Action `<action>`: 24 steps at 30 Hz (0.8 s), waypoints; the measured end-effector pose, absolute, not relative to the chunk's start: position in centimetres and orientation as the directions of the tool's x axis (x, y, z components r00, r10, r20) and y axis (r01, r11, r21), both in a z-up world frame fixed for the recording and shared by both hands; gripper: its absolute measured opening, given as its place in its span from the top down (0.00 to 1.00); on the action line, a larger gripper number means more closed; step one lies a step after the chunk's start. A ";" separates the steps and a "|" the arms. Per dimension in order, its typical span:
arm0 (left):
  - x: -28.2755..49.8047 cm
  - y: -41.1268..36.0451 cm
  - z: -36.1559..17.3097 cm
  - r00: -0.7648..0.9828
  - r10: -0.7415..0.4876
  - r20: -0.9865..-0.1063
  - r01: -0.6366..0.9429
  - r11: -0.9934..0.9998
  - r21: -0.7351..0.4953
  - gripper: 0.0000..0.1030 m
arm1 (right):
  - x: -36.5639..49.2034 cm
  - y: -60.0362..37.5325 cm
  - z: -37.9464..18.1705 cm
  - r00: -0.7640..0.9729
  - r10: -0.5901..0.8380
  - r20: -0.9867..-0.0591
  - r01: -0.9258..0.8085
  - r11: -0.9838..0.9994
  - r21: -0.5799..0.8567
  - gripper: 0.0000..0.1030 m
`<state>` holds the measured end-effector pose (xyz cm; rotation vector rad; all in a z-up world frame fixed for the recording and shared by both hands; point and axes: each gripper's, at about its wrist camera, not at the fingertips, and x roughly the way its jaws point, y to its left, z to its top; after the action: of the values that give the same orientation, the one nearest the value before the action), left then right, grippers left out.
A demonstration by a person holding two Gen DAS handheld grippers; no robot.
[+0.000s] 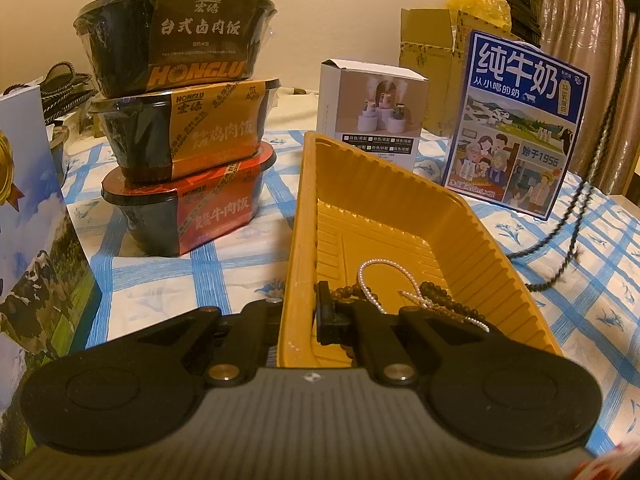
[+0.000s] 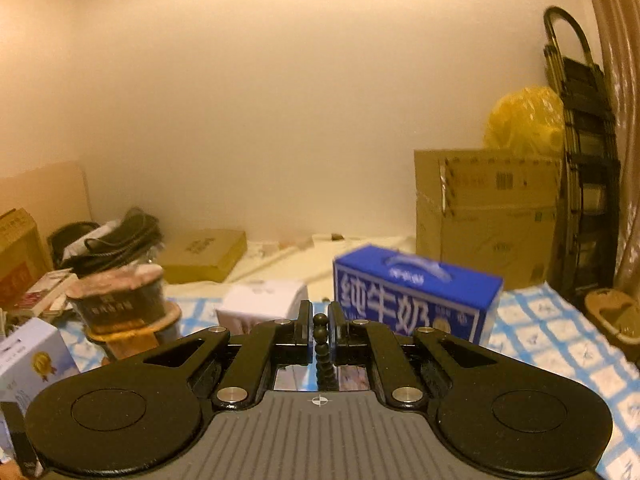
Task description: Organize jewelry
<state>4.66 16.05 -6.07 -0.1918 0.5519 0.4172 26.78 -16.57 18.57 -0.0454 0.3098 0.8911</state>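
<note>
A yellow plastic tray (image 1: 400, 200) stands on the blue-checked cloth. My left gripper (image 1: 300, 312) is shut on the tray's left wall, one finger outside and one inside. In the tray lie a white pearl necklace (image 1: 374, 276) and a brown wooden bead strand (image 1: 436, 294). A dark beaded necklace (image 1: 576, 208) hangs down at the right, over the cloth beside the tray. My right gripper (image 2: 320, 332) is shut on that dark beaded necklace (image 2: 321, 344) and holds it high above the table.
Three stacked instant rice bowls (image 1: 180, 136) stand left of the tray. A white box (image 1: 372, 112) and a blue milk carton (image 1: 516, 120) stand behind it. A cardboard box (image 2: 484, 216), a yellow bag (image 2: 524, 120) and a folded ladder (image 2: 580, 152) are at the back right.
</note>
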 end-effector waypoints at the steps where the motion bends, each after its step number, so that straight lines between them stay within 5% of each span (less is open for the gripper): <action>1: 4.7 16.1 -6.1 0.771 0.331 -0.544 -0.433 0.899 -0.066 0.96 | 26.3 -16.7 19.2 0.584 0.762 -0.281 -0.774 0.627 0.090 0.93; 24: 4.5 16.1 -5.8 0.776 0.320 -0.543 -0.434 0.896 -0.092 0.95 | 18.6 -10.8 29.5 0.448 0.874 -0.188 -0.888 0.459 0.020 0.93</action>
<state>4.53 16.11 -5.76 -0.2176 0.5452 0.4117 18.57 -10.75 29.50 -0.0854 0.1811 1.0920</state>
